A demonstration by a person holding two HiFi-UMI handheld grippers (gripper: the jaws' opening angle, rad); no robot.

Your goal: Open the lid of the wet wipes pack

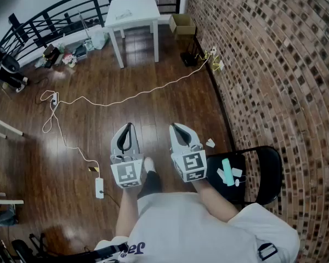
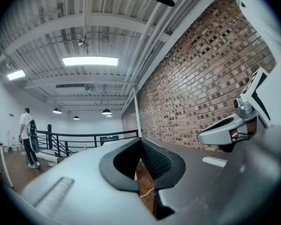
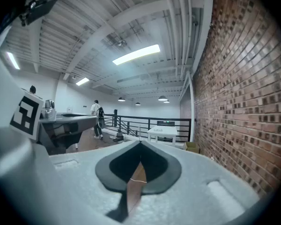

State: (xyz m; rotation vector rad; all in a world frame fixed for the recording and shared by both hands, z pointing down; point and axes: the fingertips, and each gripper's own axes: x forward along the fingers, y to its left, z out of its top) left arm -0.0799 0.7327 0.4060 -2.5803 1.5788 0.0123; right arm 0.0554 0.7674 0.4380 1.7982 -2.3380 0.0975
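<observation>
I hold both grippers level in front of me, side by side above the wooden floor. My left gripper (image 1: pixel 129 127) is shut with nothing between its jaws, and its tips meet in the left gripper view (image 2: pixel 140 140). My right gripper (image 1: pixel 174 126) is likewise shut and empty, its tips touching in the right gripper view (image 3: pixel 140 144). Far ahead stands a white table (image 1: pixel 148 16) with a small pale flat thing (image 1: pixel 124 15) on it, too small to identify. No wet wipes pack is recognisable in any view.
A black folding chair (image 1: pixel 263 169) at my right holds a teal object (image 1: pixel 227 171) and small white items. A white cable (image 1: pixel 126 97) runs across the floor to a power strip (image 1: pixel 99 187). Brick wall (image 1: pixel 274 64) on the right, cardboard box (image 1: pixel 182 23), black railing (image 1: pixel 55 18), a person walking (image 3: pixel 98 118).
</observation>
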